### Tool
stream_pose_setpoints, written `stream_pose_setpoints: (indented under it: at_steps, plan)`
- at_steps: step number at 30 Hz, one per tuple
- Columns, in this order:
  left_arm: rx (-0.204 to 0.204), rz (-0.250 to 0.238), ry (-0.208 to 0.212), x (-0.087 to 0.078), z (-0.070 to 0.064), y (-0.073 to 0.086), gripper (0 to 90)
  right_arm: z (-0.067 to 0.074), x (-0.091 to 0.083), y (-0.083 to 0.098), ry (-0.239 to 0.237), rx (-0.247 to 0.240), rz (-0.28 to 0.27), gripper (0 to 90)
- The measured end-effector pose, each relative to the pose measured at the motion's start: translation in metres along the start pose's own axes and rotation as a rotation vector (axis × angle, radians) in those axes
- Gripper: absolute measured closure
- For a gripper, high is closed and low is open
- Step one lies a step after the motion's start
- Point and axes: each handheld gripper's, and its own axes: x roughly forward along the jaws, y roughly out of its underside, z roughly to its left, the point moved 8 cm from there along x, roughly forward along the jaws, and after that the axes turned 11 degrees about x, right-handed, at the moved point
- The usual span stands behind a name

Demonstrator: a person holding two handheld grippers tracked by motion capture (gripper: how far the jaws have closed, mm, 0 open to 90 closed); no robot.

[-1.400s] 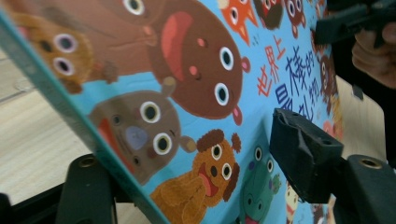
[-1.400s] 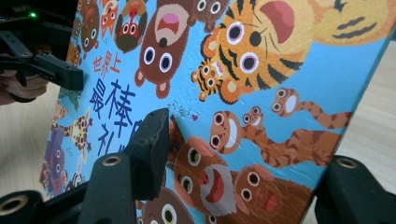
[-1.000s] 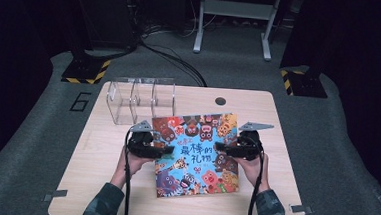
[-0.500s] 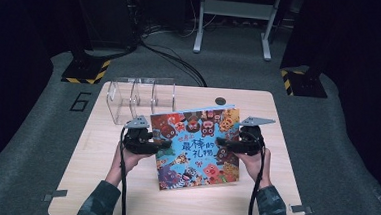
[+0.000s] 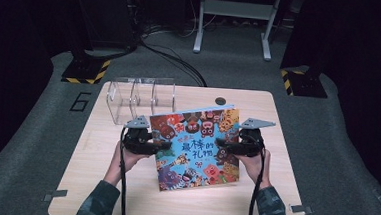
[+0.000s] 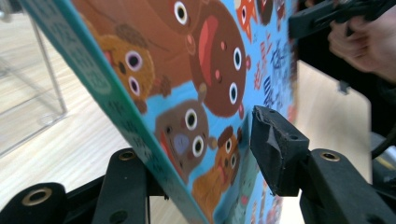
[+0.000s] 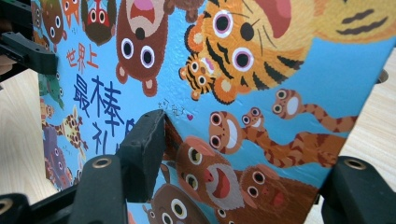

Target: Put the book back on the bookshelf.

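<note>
Left claw [image 5: 162,146] and right claw [image 5: 221,146] each clamp picture book [image 5: 196,145] edge; rear pads hidden behind cover.

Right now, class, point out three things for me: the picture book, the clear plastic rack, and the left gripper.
picture book [image 5: 196,145]: high view, middle of its blue cover.
clear plastic rack [image 5: 140,98]: high view, its middle divider wall.
left gripper [image 6: 205,154]: left gripper view, between its two black jaws, at the book's edge.

book [image 5: 196,145] between both tools, clear rack [image 5: 140,98] behind, on table [image 5: 99,182]
</note>
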Motion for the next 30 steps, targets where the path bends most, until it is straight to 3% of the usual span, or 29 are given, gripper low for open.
stream_pose_setpoints:
  at_steps: [5,8,11,12,14,18,30]
  plan:
    - [-0.014,0.007,0.017,0.002,-0.001,0.0,46.5,0.001,-0.001,0.0,-0.004,-0.009,-0.01,38.5]
    - [-0.002,0.016,0.061,0.0,-0.002,0.001,46.0,0.001,-0.001,0.001,-0.009,-0.015,-0.011,38.5]
    - [0.005,0.02,0.054,-0.001,-0.002,0.001,48.6,0.001,-0.001,0.001,-0.01,-0.017,-0.011,38.4]
    - [0.01,0.01,0.023,-0.001,-0.002,0.0,50.3,0.001,-0.001,0.001,-0.013,-0.018,-0.013,38.4]
    - [0.005,0.009,0.009,-0.001,-0.002,-0.001,50.8,0.001,-0.001,0.001,-0.014,-0.021,-0.015,38.4]
    - [-0.027,-0.022,0.03,-0.002,0.001,-0.004,54.3,0.001,-0.001,0.001,-0.009,-0.014,-0.015,38.2]
    - [-0.033,-0.064,0.066,-0.012,0.002,-0.017,63.2,0.002,0.001,-0.006,-0.013,-0.029,-0.014,36.9]
